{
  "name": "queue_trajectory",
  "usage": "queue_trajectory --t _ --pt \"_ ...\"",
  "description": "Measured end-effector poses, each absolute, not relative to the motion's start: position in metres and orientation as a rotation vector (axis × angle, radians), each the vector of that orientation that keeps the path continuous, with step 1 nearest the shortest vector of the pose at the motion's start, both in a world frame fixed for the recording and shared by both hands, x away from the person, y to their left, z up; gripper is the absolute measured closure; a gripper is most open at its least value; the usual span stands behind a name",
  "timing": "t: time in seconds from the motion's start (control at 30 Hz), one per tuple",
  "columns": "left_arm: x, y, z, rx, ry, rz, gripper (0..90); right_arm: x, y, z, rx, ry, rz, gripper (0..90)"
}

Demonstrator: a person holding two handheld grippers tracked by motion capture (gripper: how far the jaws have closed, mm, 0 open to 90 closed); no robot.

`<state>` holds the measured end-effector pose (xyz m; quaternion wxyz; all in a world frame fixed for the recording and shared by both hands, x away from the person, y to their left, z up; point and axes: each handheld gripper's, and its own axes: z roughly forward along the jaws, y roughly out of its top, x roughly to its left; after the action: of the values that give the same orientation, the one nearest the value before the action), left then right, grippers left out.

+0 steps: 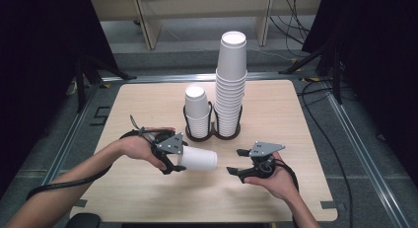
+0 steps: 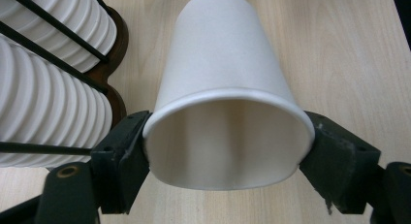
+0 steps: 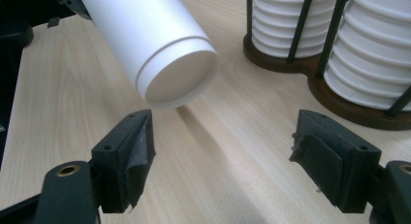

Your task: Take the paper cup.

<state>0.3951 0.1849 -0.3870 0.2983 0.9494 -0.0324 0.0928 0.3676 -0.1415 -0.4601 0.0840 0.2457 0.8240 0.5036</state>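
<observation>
The left gripper holds a white paper cup on its side above the bench. Its two black fingers press on opposite sides of the cup's rolled rim, closed only as far as that wide mouth lets them, and the thin rim is squeezed slightly out of round between them. In the left gripper view the mouth opens toward the camera between the fingers, and the smooth, matt, tapering wall runs away from them toward the narrower base.

The right gripper is held in the other hand, with its fingers pointing at that base. Its fingers are apart with nothing between them, though the right gripper view shows a wide gap that fits badly with a closed reading. The pads look rough and frayed at their edges. The cup's flat round base, with a shallow groove ringing the wall just above it, hangs ahead of the left-hand finger in that view, clear of both pads.

Beyond both sets of fingers stands a dark brown wooden holder with thin black wire uprights. It carries two nested stacks: a short stack of cups and, beside it, a tall stack of cups, their stacked rims forming ribbed white columns. The bench is pale wood with fine straight grain and rounded corners.
</observation>
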Motion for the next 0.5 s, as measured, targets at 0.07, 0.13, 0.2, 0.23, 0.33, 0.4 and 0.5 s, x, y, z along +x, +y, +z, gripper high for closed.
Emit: queue_trajectory --t 0.07,0.13,0.2,0.23,0.33,0.4,0.5 --pt "0.3952 0.1844 -0.3859 2.538 -0.097 0.247 22.5 0.3685 -0.1411 -0.4586 0.721 2.466 1.498 23.3" --pt "0.3951 0.184 -0.3849 2.546 -0.098 0.246 22.5 0.3682 -0.1404 -0.4581 0.727 2.469 1.497 23.3" --pt "0.395 0.1837 -0.3836 2.549 -0.101 0.247 22.5 0.3694 -0.1398 -0.4578 0.705 2.468 1.493 23.3" --pt "0.3952 0.1836 -0.3832 2.551 -0.105 0.249 22.5 0.3696 -0.1396 -0.4575 0.701 2.468 1.486 23.3" --pt "0.3958 0.1834 -0.3818 2.558 -0.11 0.248 22.5 0.3676 -0.1375 -0.4574 0.739 2.493 1.487 23.3" --pt "0.3962 0.1832 -0.3809 2.567 -0.114 0.243 22.5 0.3696 -0.1363 -0.4576 0.697 2.494 1.474 23.3" --pt "0.397 0.1827 -0.3795 2.579 -0.117 0.246 22.5 0.3701 -0.1339 -0.456 0.684 2.498 1.466 23.3"
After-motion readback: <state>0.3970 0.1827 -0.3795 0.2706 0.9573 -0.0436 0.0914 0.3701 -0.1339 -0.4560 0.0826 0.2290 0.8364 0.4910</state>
